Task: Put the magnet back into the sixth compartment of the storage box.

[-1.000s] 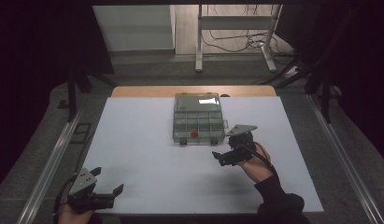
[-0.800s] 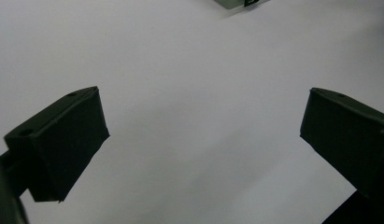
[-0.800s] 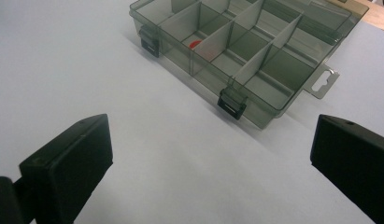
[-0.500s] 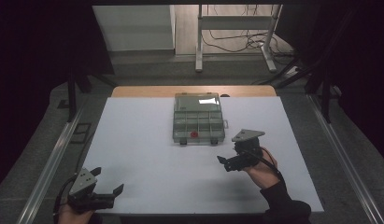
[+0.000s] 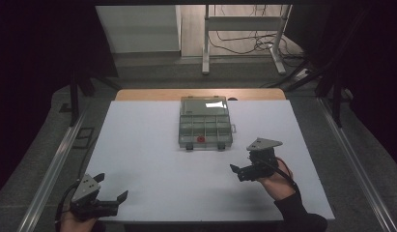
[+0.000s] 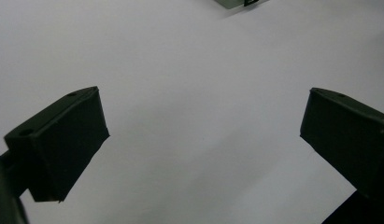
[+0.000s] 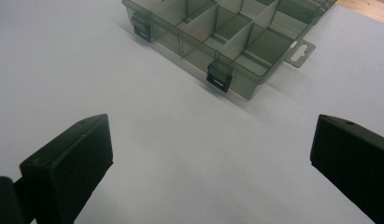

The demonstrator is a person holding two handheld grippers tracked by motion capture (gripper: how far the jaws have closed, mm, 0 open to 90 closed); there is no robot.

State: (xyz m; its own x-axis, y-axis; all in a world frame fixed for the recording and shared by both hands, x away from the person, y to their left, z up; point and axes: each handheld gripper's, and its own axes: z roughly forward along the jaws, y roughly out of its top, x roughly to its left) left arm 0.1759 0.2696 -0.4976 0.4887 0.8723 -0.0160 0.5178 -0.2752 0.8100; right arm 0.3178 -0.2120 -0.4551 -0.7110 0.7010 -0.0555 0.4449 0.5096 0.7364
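Note:
A grey see-through compartment box (image 5: 205, 126) lies open at the middle of the white table (image 5: 148, 145), its lid (image 5: 204, 103) folded back on the far side. A small red piece (image 5: 201, 139) sits in a front compartment. My right gripper (image 5: 236, 172) hovers open and empty to the near right of the box, pointing left. In the right gripper view the box (image 7: 236, 32) lies ahead beyond the open gripper (image 7: 212, 116), its two black latches (image 7: 219, 77) facing me. My left gripper (image 5: 111, 186) is open and empty at the near left table edge. In the left gripper view it (image 6: 203, 91) spreads over bare table.
A wooden strip (image 5: 152, 94) borders the table's far edge. Metal rails (image 5: 56, 159) run along both sides. A white frame stand (image 5: 242, 34) and cables (image 5: 244, 46) are on the floor behind. A corner of the box (image 6: 236, 3) peeks in at the top of the left gripper view.
My right gripper has drawn back from the box, toward the near right. The left gripper has stayed put.

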